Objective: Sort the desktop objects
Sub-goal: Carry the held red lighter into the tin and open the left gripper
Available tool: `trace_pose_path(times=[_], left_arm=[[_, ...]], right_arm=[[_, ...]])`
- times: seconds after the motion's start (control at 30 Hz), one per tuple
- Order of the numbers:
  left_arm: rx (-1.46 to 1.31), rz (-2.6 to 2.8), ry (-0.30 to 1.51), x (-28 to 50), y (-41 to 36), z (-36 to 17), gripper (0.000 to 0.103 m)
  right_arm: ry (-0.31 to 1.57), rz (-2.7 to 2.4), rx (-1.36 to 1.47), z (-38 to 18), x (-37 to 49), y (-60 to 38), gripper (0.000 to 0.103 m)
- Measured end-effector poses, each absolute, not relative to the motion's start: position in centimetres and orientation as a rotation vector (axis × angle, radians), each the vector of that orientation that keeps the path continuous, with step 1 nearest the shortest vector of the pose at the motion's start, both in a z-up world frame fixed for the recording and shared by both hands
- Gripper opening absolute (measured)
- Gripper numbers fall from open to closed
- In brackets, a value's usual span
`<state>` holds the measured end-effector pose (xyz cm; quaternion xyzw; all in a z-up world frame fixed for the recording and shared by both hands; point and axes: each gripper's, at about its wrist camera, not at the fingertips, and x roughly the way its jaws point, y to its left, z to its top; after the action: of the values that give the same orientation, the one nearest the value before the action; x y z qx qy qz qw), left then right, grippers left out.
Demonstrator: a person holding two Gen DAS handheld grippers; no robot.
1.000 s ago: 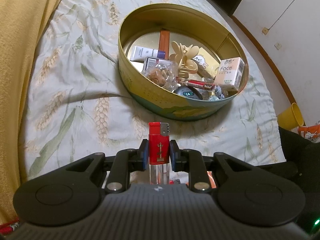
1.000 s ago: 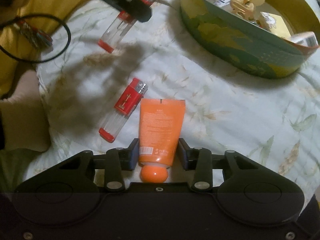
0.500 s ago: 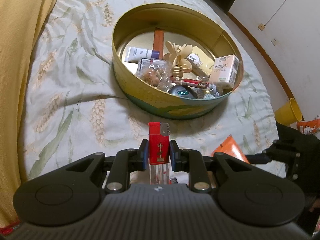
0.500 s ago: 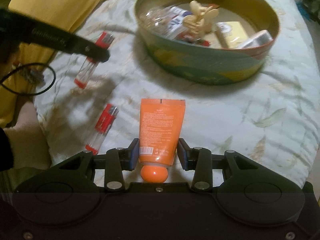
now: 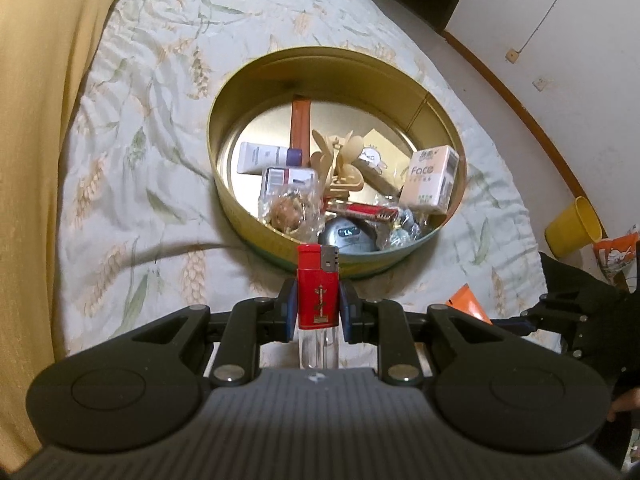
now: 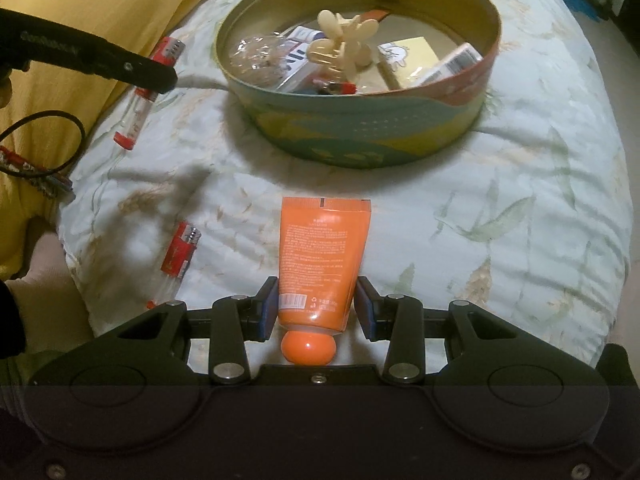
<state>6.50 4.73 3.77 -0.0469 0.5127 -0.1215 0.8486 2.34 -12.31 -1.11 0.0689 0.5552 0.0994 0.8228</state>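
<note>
Both of my grippers have risen and swung toward the tin since a second ago; it now sits square ahead of each, and my grips are unchanged. My left gripper [image 5: 318,310] is clenched on a red lighter [image 5: 318,290], blue pads against its glossy red casing. It stands upright along my fingers, metal head away from me, clear tank toward me and partly hidden behind the gripper body. My right gripper [image 6: 316,306] is clamped on an orange tube [image 6: 322,260] near its round cap; the soft, flat plastic body runs straight forward, crimped end toward the tin, cap toward me. The print on it is too small to read. A second red lighter [image 6: 180,258] lies on the quilt [image 6: 500,208] left of the tube, its lower end cut off by my gripper. The quilt is pale, puckered cloth with wheat and leaf patterns. Beyond stands the round tin [image 6: 360,136], gold inside, green and yellow outside, holding a cream hair claw [image 6: 340,46], a boxy "Face" pack [image 5: 430,180], a white tube [image 5: 264,156] and crinkled clear wrappers. Its near wall hides the lowest items.
</note>
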Motion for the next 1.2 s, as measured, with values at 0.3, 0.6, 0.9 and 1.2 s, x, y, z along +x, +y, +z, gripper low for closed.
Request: trace_pose_path(times=[0.3, 0.6, 0.9, 1.2], left_arm=[[-0.034, -0.264, 1.054, 9.6, 3.6, 5.6, 0.024], [0.01, -0.265, 0.99, 14.6, 2.6, 7.0, 0.025], [-0.018, -0.233, 0.93, 16.9, 3.2, 7.5, 0.064], [-0.038, -0.363, 0.978, 14.5, 4.7, 5.8, 0.081]], right_arm=[[1.173, 0.196, 0.188, -1.3, 2.0, -13.9, 0.038], [1.167, 0.178, 0.213, -1.2, 1.9, -14.7, 0.038], [1.164, 0.167, 0.211, -0.8, 2.1, -14.7, 0.038], [1.151, 0.16, 0.215, -0.3, 2.2, -14.7, 0.038]])
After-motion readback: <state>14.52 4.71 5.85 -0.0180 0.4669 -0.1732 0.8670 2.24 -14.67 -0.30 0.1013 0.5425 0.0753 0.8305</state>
